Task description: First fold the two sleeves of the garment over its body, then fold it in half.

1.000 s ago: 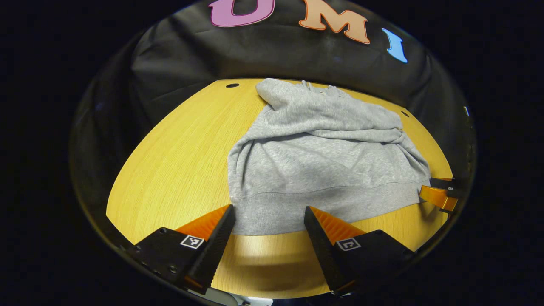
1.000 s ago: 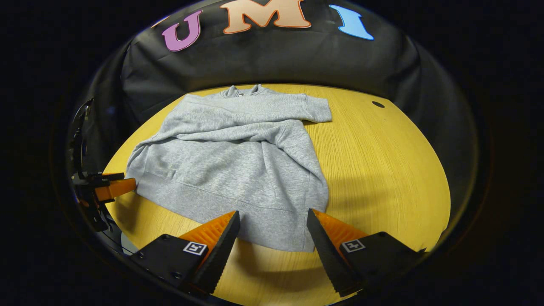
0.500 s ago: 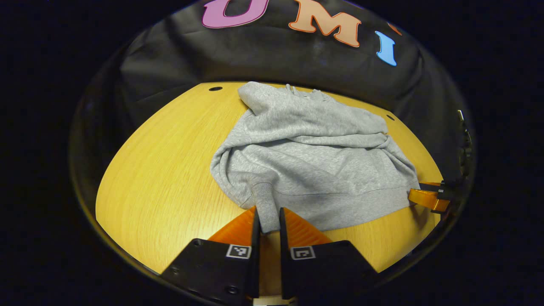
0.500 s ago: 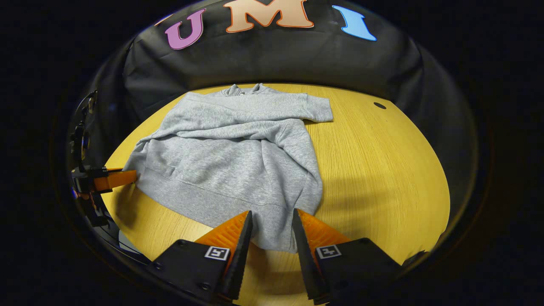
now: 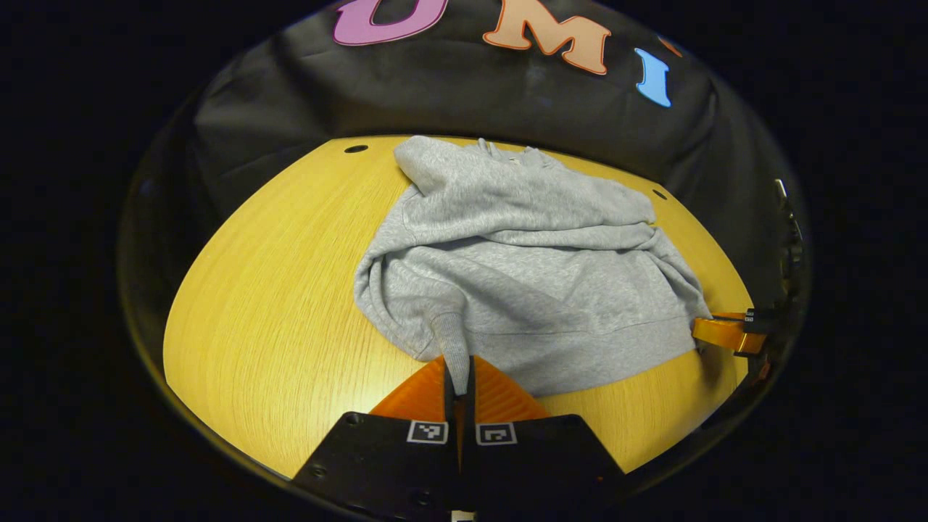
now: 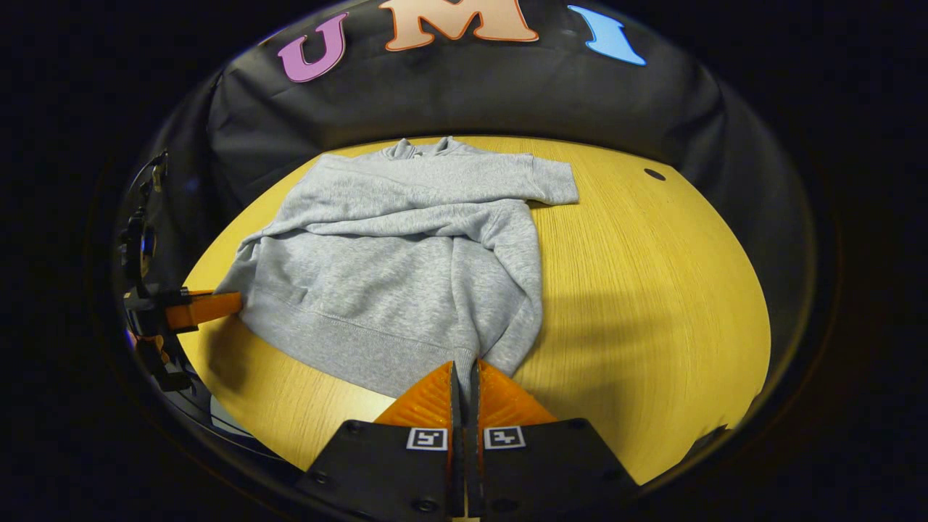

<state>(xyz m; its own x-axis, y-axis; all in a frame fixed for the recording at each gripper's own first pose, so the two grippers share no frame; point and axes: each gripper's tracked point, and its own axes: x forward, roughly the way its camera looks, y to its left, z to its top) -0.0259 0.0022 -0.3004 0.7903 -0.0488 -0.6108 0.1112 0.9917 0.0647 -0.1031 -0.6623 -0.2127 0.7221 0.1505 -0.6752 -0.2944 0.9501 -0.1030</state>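
Now both hems are being pinched, ready for the half fold.
Each hand-held gripper, left [image 5: 458, 377] and right [image 6: 464, 380], is clamping the garment [image 6: 406, 254] lying on the table [image 6: 652, 290]; thin bites are risking slippage, dragging the 2 folded sleeves loose.

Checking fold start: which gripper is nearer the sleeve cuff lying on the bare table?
Right. The cuff lies on the right gripper side; the left gripper pinches the hem corner on the far side.
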